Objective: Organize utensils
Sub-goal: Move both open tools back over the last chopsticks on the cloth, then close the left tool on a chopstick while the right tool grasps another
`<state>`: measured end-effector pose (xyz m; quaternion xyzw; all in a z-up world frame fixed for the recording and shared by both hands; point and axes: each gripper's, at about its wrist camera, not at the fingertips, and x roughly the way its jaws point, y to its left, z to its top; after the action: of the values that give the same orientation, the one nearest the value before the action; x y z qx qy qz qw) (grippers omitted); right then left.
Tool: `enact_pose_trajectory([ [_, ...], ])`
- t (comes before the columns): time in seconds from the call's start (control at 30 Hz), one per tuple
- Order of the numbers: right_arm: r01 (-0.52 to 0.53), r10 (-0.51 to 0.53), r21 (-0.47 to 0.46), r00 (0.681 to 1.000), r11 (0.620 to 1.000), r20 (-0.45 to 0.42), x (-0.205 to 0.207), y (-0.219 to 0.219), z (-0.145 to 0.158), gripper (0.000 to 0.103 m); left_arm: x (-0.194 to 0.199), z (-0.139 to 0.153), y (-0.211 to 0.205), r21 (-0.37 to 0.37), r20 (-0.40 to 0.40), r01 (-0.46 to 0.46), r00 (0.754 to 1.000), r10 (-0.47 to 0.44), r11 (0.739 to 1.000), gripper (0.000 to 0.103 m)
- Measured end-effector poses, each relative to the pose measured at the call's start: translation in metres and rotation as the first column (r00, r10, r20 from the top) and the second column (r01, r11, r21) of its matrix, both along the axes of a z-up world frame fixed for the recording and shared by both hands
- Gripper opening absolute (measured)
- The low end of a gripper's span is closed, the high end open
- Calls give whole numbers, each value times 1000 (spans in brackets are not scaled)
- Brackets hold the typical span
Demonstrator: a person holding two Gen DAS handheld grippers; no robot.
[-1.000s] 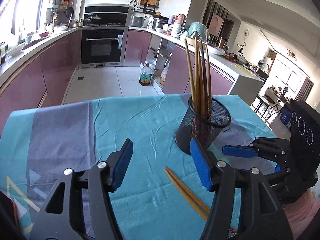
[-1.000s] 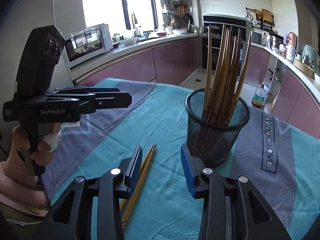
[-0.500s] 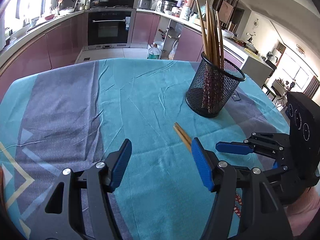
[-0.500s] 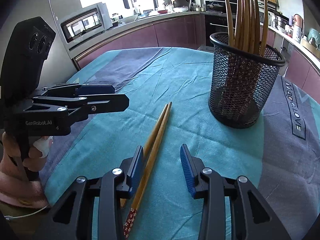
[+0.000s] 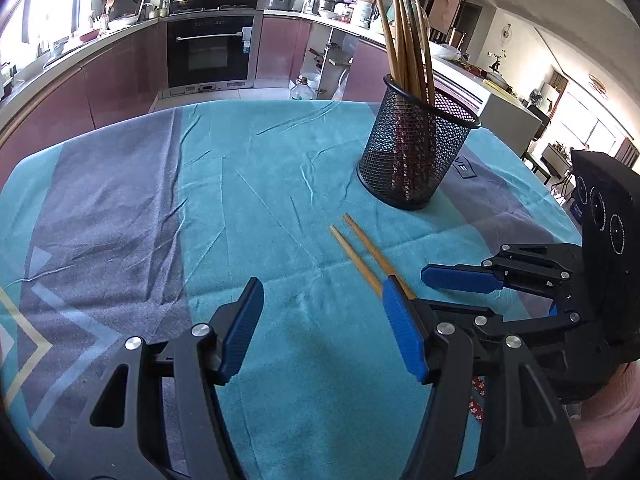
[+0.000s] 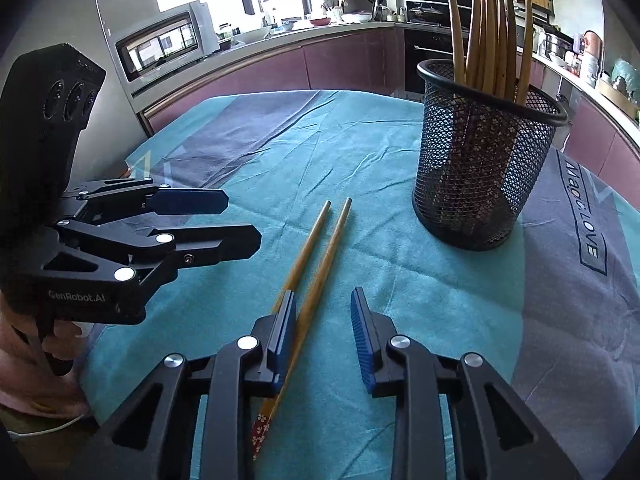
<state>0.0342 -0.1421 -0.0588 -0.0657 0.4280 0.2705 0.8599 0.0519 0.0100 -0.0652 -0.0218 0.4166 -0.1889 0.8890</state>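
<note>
1. Kitchen counters and an oven [image 5: 210,54] stand behind a table draped in a teal and grey cloth [image 6: 248,148].
2. Two loose chopsticks [image 6: 316,258] lie side by side on the cloth, near a black mesh holder [image 6: 480,168] full of upright chopsticks.
3. Right gripper [image 6: 324,334] hovers over their near ends, jaws apart.
4. Left gripper [image 5: 324,330] is beside it, jaws wide apart, holding nothing.

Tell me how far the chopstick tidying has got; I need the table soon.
Done: several chopsticks already stand in the mesh holder. In hand: nothing; the right gripper is open, low over the loose pair on the cloth, and the left gripper is open too. Left: grasp that pair and put it in the holder.
</note>
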Motion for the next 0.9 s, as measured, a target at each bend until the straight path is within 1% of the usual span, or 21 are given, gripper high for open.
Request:
enact_pose_trajectory([
  [0.03,2,-2,-3,1000,1000,0,1,2,0,23,0,0,-1,1,0,2,1000,-2,1000,61],
  [0.1,6,-6,-8,1000,1000,1,2,1,-1,18,-1,-2,-2,3,-1,7,1000,-7,1000,61],
  [0.2,10,-10,-8,1000,1000,-3,2,-1,-1,15,0,-3,-7,12,-5,20,1000,-20,1000,61],
  [0.4,18,-18,-16,1000,1000,-2,3,-5,-1,15,1,-6,-22,32,-9,58,998,-58,998,60],
  [0.47,22,-22,-15,1000,1000,-2,3,-8,-2,15,3,-9,-29,45,-14,71,997,-70,997,55],
  [0.57,29,-30,-15,1000,999,-3,5,-11,-2,15,6,-15,-37,68,-32,85,996,-83,994,53],
  [0.63,32,-32,-19,999,999,-2,4,-13,-2,15,6,-16,-42,89,-24,90,996,-89,992,52],
  [0.7,37,-37,-18,999,999,-3,4,-16,-2,15,7,-16,-45,90,-26,98,995,-96,991,47],
  [0.77,44,-44,-17,999,999,-2,5,-17,-3,15,8,-17,-47,109,-22,93,996,-91,990,41],
  [0.83,49,-49,-16,999,999,-1,6,-19,-3,15,9,-17,-50,125,-17,95,995,-94,988,39],
  [0.9,52,-52,-17,999,998,1,7,-18,-3,16,9,-17,-52,140,-10,94,996,-93,986,31],
])
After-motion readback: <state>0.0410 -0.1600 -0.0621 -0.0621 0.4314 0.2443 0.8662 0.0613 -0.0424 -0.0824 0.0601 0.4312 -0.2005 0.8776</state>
